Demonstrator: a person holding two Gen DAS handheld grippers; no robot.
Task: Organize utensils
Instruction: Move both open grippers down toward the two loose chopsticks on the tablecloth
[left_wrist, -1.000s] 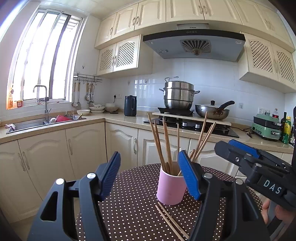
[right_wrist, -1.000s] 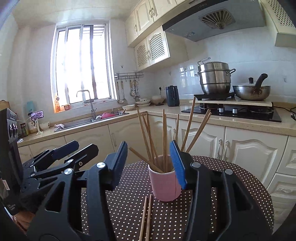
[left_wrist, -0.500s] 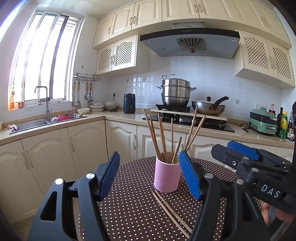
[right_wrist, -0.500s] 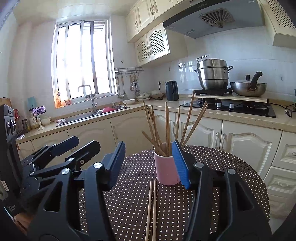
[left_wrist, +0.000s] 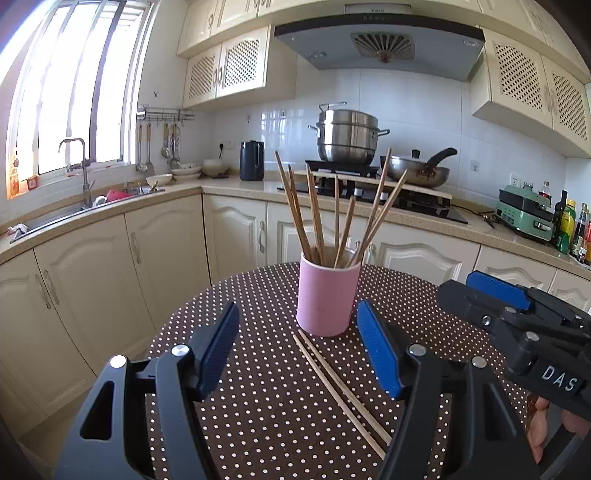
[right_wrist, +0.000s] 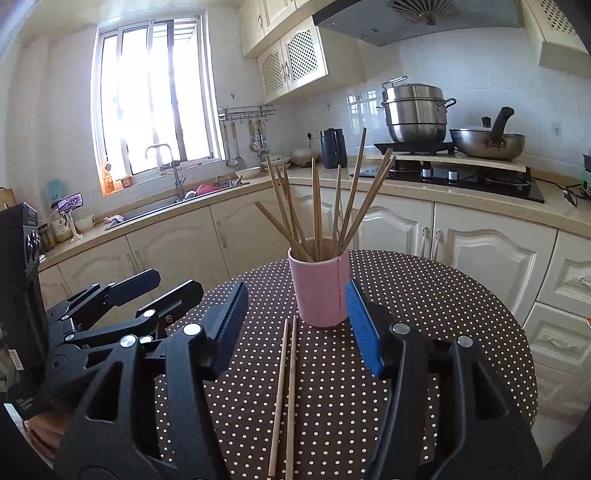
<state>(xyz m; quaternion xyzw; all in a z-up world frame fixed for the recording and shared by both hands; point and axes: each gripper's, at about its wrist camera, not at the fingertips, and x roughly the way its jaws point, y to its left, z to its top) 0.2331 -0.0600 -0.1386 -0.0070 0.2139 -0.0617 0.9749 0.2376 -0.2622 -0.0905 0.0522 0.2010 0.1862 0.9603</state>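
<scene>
We're holding both hand-held grippers apart, nothing between the jaws: left hand-held gripper (left_wrist: 297, 350), right hand-held gripper (right_wrist: 295, 325), whose jaws have just been opening. Two loose chopsticks (right_wrist: 284, 398) are lying side by side on the dotted surface (right_wrist: 424, 314), near ends toward us, far ends just short of the pink cup (right_wrist: 319, 284). The cup is holding about eight chopsticks, splayed. Risk: pinching one stick may roll its twin away; a low approach could knock the top-heavy cup.
</scene>
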